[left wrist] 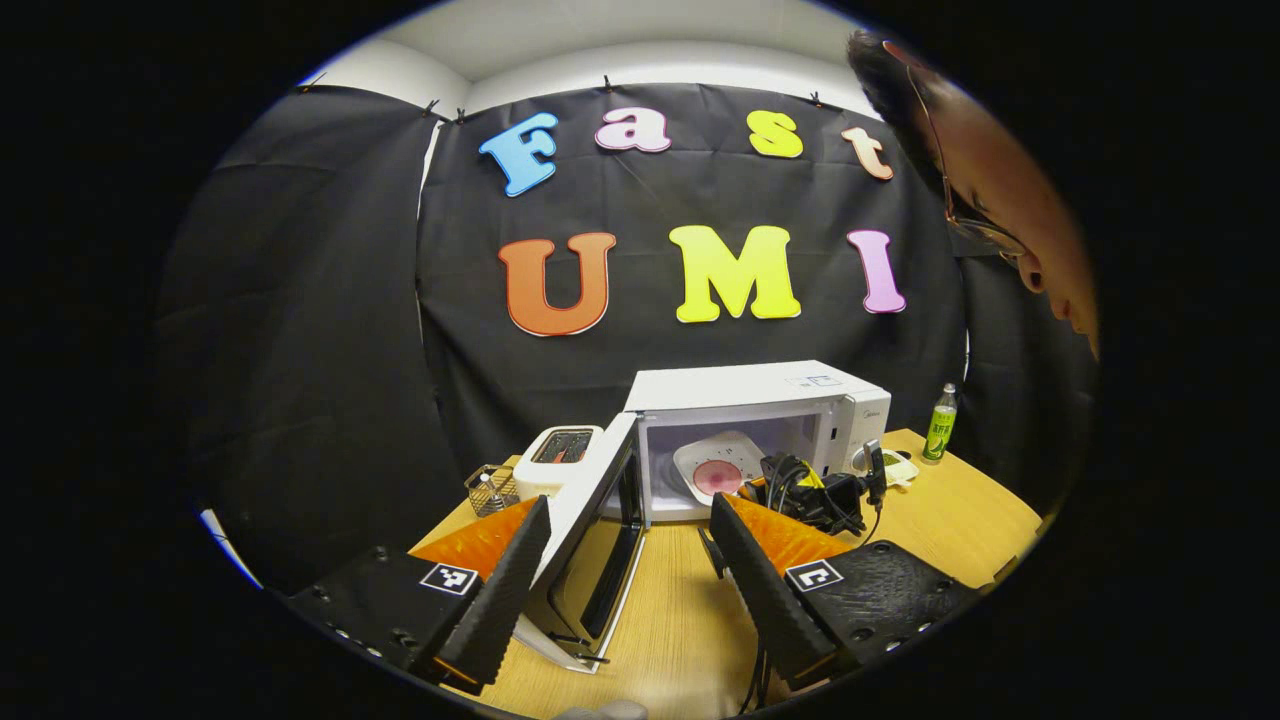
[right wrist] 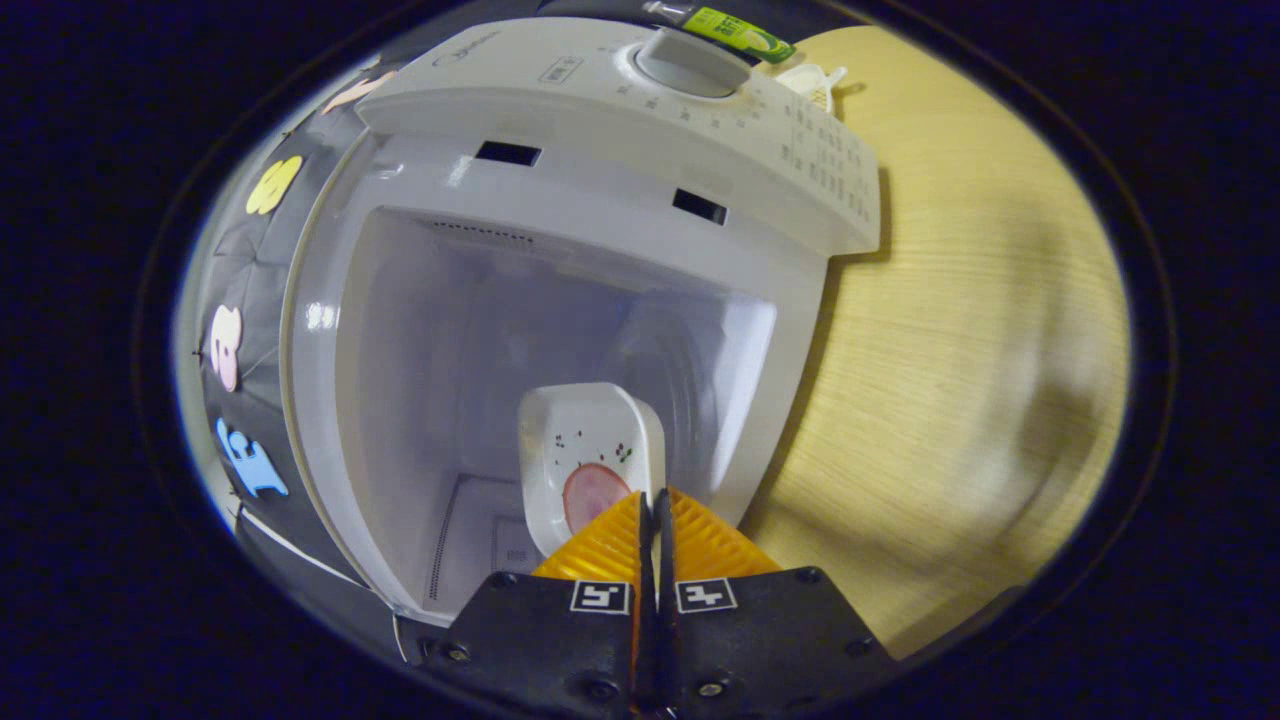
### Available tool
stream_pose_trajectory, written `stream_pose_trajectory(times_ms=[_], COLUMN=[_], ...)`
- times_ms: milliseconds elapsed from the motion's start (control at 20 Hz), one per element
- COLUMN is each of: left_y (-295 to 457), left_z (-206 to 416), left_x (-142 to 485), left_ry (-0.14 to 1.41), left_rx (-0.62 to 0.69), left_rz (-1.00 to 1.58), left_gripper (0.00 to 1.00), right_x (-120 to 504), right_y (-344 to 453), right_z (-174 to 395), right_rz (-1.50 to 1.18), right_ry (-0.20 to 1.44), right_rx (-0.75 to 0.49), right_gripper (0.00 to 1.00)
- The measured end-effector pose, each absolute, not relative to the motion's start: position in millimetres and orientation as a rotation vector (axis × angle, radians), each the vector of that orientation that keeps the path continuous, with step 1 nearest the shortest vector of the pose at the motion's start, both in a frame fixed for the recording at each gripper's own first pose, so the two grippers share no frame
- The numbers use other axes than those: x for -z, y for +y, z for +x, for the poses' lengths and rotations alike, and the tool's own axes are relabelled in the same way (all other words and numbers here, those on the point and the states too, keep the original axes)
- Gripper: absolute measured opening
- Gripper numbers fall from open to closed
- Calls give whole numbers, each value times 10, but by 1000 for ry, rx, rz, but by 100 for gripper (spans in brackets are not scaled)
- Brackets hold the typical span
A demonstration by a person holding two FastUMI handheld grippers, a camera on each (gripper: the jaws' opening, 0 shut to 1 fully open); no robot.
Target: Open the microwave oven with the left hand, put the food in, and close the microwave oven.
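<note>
The white microwave stands on the table with its door swung wide to the left. Inside the cavity is a white plate carrying a pink slice of food, and the plate looks tilted. My right gripper, trailing black cables, reaches into the opening. In the right gripper view it is shut on the near rim of the plate, just beside the pink food. My left gripper is open and holds nothing, a little back from the door's edge.
A white toaster and a small wire basket sit left of the microwave. A green bottle and a small dish stand to its right. The wooden table stretches in front. A person's head leans in at upper right.
</note>
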State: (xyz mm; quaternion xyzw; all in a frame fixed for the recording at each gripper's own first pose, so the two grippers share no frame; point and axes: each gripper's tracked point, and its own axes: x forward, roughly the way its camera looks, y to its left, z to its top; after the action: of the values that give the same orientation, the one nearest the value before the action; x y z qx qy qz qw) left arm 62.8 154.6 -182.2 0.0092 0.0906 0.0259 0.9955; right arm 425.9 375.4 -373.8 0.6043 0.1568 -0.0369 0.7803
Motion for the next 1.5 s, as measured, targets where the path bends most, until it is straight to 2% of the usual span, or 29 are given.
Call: stream_pose_trajectory(times_ms=[150, 350, 400, 450, 500, 550, 600, 700, 750, 800, 1100, 1500], left_y=[1587, 1635, 1643, 1658, 1664, 1670, 1665, 1654, 1635, 1627, 1463, 1323], left_z=[674, 715, 712, 710, 709, 704, 693, 674, 666, 651, 569, 465], left_x=[1844, 1886, 1877, 1873, 1853, 1829, 1808, 1757, 1716, 1663, 1312, 1125], left_ry=[184, 193, 192, 192, 189, 185, 184, 187, 185, 178, 144, 154], left_rx=[-46, -45, -44, -49, -50, -52, -50, -48, -45, -44, -14, 3], left_rz=[19, 9, 10, 13, 14, 13, 9, 7, 6, 8, 20, 18], left_gripper=[96, 96, 96, 96, 96, 96, 96, 96, 96, 96, 95, 96], right_x=[3768, 3676, 3626, 3576, 3492, 3411, 3336, 3238, 3189, 3140, 2893, 2519], right_y=[3703, 3689, 3679, 3649, 3621, 3613, 3605, 3522, 3524, 3500, 3111, 2041], right_z=[4380, 4401, 4388, 4369, 4341, 4309, 4254, 4159, 4083, 4017, 3522, 2609], right_rz=[1334, 1311, 1304, 1289, 1285, 1276, 1243, 1149, 1114, 1091, 932, 498], right_ry=[317, 270, 249, 227, 198, 177, 165, 148, 158, 161, 234, 293], right_rx=[105, 75, 65, 60, 44, 27, 11, 12, 3, -7, -28, -55], right_gripper=[5, 11, 2, 2, 27, 23, 48, 84, 87, 99, 99, 99])
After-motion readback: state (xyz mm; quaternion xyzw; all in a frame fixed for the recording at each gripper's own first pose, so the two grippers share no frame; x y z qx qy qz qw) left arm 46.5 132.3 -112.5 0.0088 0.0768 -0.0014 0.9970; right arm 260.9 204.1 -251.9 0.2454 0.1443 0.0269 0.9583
